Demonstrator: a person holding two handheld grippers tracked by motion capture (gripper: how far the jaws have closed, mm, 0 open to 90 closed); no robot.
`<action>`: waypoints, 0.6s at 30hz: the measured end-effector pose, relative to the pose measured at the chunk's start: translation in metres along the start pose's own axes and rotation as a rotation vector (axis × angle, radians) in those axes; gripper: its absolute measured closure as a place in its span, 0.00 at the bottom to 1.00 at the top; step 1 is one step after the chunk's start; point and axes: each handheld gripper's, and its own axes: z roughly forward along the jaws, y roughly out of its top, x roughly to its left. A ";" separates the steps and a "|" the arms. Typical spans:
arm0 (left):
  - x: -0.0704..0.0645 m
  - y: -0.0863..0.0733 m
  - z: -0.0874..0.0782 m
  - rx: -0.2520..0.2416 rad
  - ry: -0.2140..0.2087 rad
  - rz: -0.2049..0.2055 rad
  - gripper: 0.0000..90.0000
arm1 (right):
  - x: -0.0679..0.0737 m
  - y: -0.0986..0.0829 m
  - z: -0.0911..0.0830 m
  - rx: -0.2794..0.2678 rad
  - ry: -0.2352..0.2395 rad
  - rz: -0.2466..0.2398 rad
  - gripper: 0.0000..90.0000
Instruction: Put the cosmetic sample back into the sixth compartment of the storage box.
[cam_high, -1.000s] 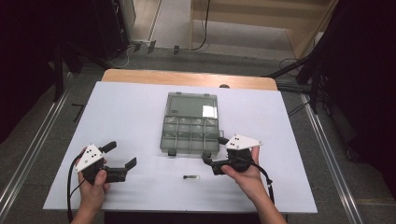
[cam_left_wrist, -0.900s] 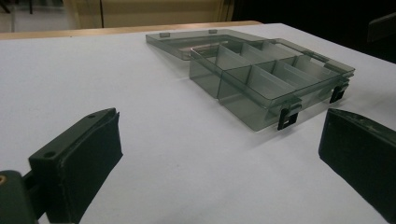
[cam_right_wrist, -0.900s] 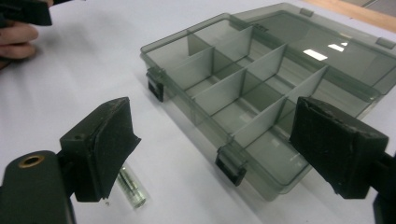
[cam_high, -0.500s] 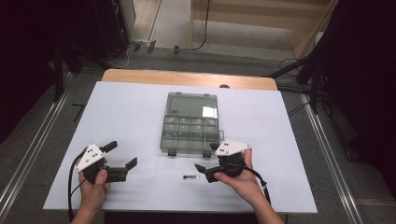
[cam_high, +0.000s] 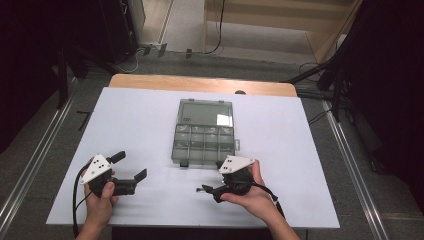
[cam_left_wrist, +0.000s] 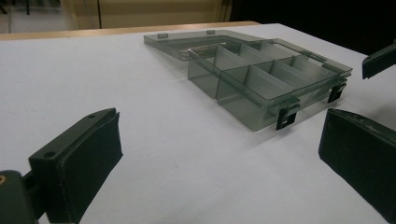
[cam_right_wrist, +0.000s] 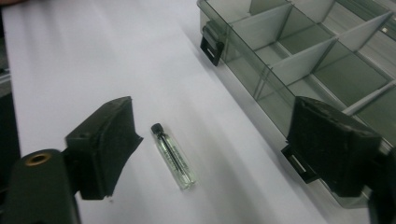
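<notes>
A small clear glass vial (cam_right_wrist: 173, 156) with a black cap lies flat on the white worktop (cam_right_wrist: 93, 56), near the open compartment box (cam_right_wrist: 322, 51).

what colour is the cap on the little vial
Black, on a clear glass vial; it shows best in the right gripper view.

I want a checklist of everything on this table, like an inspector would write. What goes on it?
Surface: white table top, wooden strip at its far edge.
Job's things: small glass vial with a black cap, lying flat in front of the compartment box; box open, lid flat behind it, compartments look empty.
Clutter: nothing seen.
Grippers: right gripper open, jaws either side of the vial, not touching it; left gripper open, holding nothing, off to the left.
Cables: black cable trails from the left gripper; more lie on the floor beyond the table.
Surroundings: grey floor, metal rails at both sides, dark stands.
</notes>
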 end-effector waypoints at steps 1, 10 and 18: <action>0.000 0.000 0.000 0.000 0.000 0.000 0.00 | 0.000 0.000 0.001 0.007 -0.003 0.005 0.28; -0.001 0.000 0.000 0.002 0.001 0.006 0.00 | 0.007 -0.001 0.006 0.044 -0.006 -0.029 0.54; -0.001 0.000 0.001 0.004 0.001 0.009 0.00 | 0.005 -0.001 0.014 0.100 0.060 -0.047 0.68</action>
